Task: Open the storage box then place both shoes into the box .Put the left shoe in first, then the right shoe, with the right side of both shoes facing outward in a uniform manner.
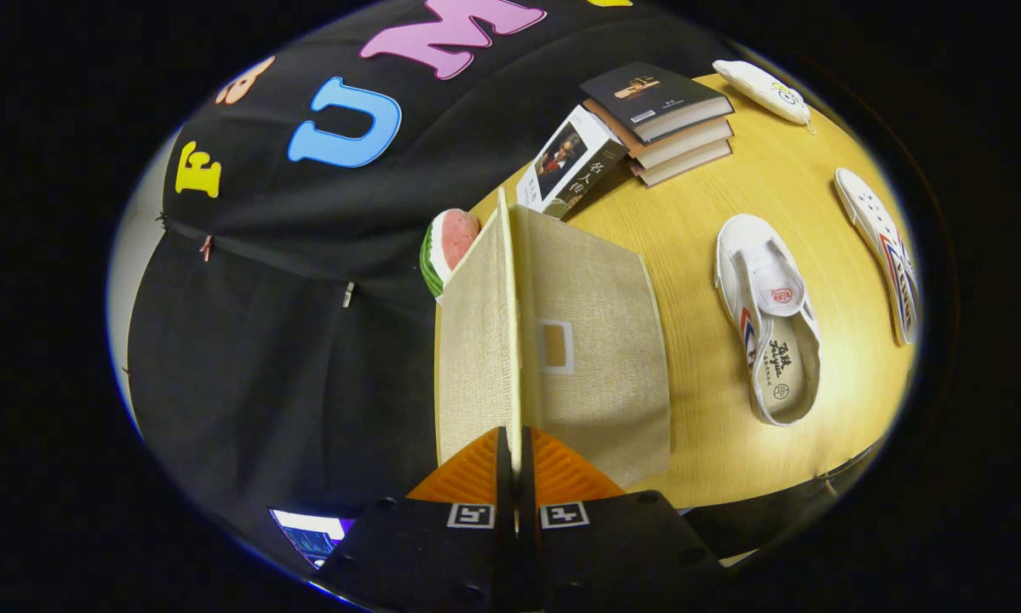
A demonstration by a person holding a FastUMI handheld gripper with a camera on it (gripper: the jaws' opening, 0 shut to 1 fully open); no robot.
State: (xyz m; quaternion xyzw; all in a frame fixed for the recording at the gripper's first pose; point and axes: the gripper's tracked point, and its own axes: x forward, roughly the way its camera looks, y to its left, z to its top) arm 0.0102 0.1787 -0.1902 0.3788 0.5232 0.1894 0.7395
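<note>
My gripper was clamped on the storage box lid edge, lid running straight ahead; both shoes lay right of the box

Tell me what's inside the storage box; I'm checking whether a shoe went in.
The gripper is shut on the box lid, which hides the inside. Both shoes lie on the table.
</note>
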